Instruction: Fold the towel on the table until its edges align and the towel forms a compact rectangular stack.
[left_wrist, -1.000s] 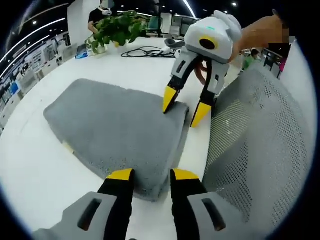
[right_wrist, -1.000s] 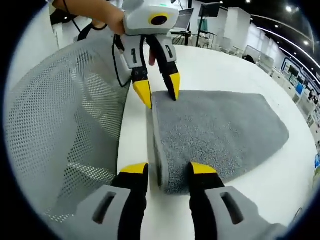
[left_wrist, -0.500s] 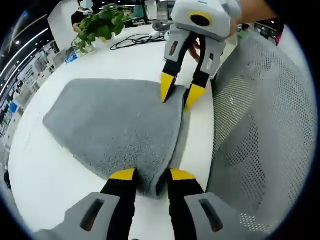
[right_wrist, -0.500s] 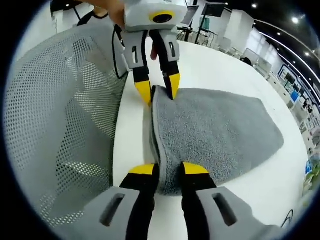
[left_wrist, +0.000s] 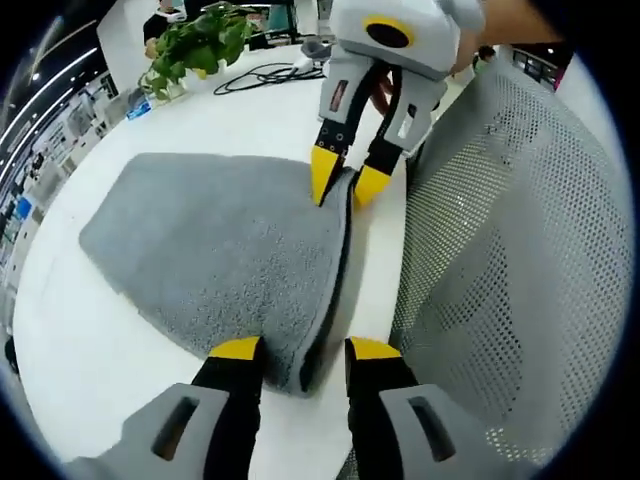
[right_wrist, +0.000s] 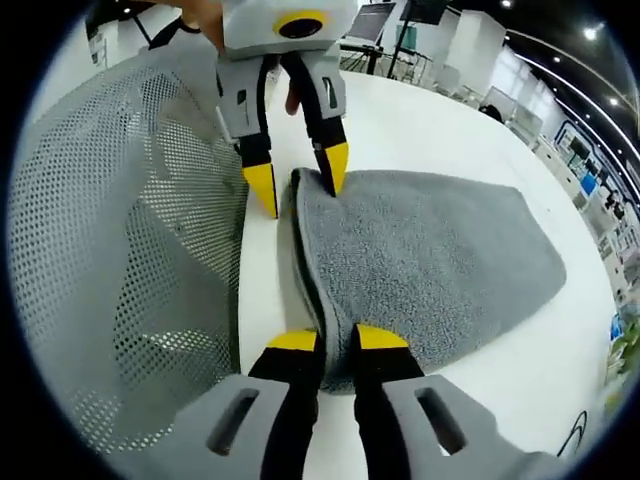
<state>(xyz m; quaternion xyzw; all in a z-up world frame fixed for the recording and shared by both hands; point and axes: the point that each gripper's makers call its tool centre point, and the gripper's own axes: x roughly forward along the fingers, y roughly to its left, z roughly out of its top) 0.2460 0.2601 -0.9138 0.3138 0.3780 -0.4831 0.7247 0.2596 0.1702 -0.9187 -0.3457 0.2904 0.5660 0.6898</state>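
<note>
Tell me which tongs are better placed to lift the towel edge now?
Right. The right tongs pinch the towel edge between closed jaws; the left tongs stand open around its corner.

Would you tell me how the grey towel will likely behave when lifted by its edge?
Probably floppy: the towel curves softly where the right claw pinches its folded edge, so it would likely sag. Its fuzzy pile should resist slipping.

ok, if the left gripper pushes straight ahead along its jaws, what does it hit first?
The near corner of the grey terry towel. The left gripper has its jaws open, one on each side of that folded edge, so the cloth is already between the tips. Farther along that edge sits the right gripper.
</note>
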